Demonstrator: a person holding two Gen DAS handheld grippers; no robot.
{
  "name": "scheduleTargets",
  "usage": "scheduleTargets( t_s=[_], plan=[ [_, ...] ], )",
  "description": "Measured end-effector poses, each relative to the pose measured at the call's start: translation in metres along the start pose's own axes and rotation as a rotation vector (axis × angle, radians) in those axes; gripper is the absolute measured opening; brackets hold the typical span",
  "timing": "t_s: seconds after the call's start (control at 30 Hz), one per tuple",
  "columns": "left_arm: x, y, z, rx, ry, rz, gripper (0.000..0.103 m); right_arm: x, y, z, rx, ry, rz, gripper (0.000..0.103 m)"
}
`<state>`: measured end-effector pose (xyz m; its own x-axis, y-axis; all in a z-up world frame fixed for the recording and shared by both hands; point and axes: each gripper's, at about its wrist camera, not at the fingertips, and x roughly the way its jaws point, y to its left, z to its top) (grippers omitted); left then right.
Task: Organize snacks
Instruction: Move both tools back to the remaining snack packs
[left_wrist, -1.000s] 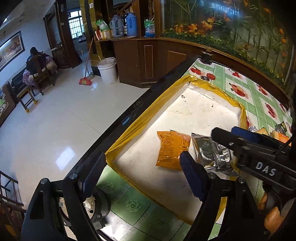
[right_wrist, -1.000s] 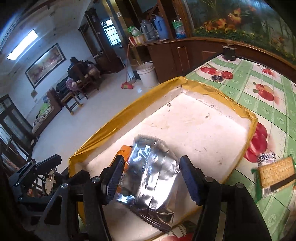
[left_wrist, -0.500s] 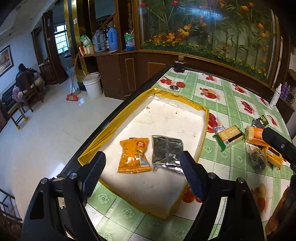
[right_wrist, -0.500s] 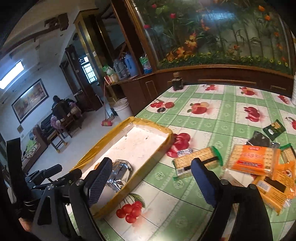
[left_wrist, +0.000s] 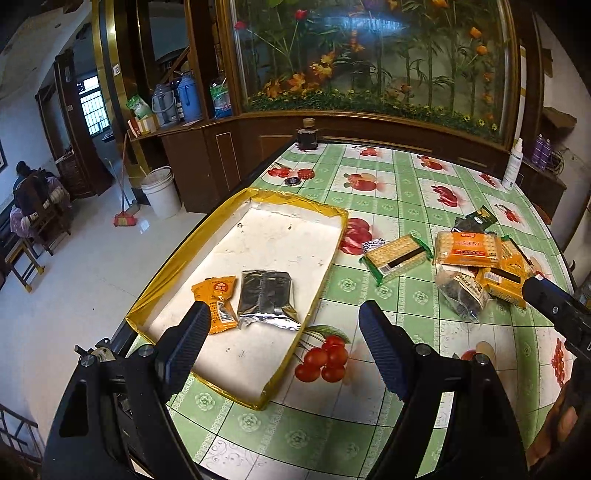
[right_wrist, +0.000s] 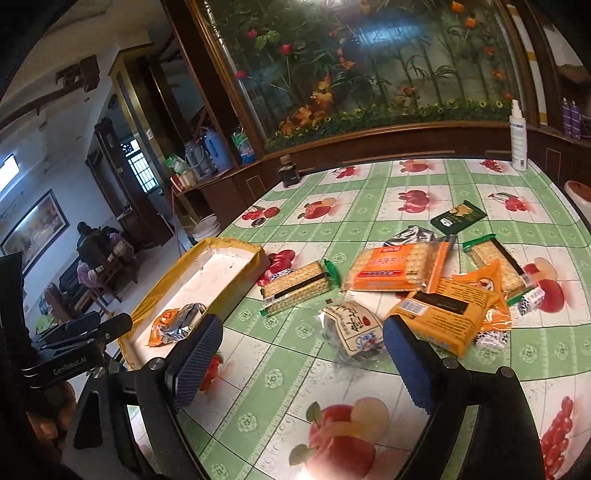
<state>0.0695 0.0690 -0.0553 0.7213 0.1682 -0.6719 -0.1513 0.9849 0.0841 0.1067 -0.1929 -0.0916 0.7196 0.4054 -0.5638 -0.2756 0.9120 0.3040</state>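
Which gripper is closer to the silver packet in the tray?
Left. The left gripper hangs open just short of the silver packet in the tray; the right gripper is open over loose snacks beside it.

Yellow-rimmed white tray (left_wrist: 168, 275); green fruit-print tablecloth (left_wrist: 399, 206); orange packet (left_wrist: 218, 301).

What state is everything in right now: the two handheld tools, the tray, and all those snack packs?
left tool: open, holding nothing
right tool: open, holding nothing
tray: on the table, holding two packs
orange pouch: flat in the tray
silver pouch: flat in the tray, beside the orange one
cracker packs: sealed, loose on the table, outside the tray
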Motion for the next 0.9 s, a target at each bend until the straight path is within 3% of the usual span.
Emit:
scheduleTargets(
  t_s=[0.43, 0.73, 0.9],
  plan=[
    [0.004, -0.028, -0.01, 0.04, 0.043, -0.079, 0.083, -0.028, -0.042, -0.02, 0.062, -0.007, -0.047, 0.09],
    [0.027, -0.049, -0.019, 0.065, 0.115, -0.176, 0.083, -0.012, -0.059, -0.032, 0.062, 0.061, -0.063, 0.09],
    [0.045, -0.064, -0.017, 0.105, 0.132, -0.233, 0.083, 0.006, -0.053, -0.029, 0.021, 0.099, -0.027, 0.09]
  ],
)
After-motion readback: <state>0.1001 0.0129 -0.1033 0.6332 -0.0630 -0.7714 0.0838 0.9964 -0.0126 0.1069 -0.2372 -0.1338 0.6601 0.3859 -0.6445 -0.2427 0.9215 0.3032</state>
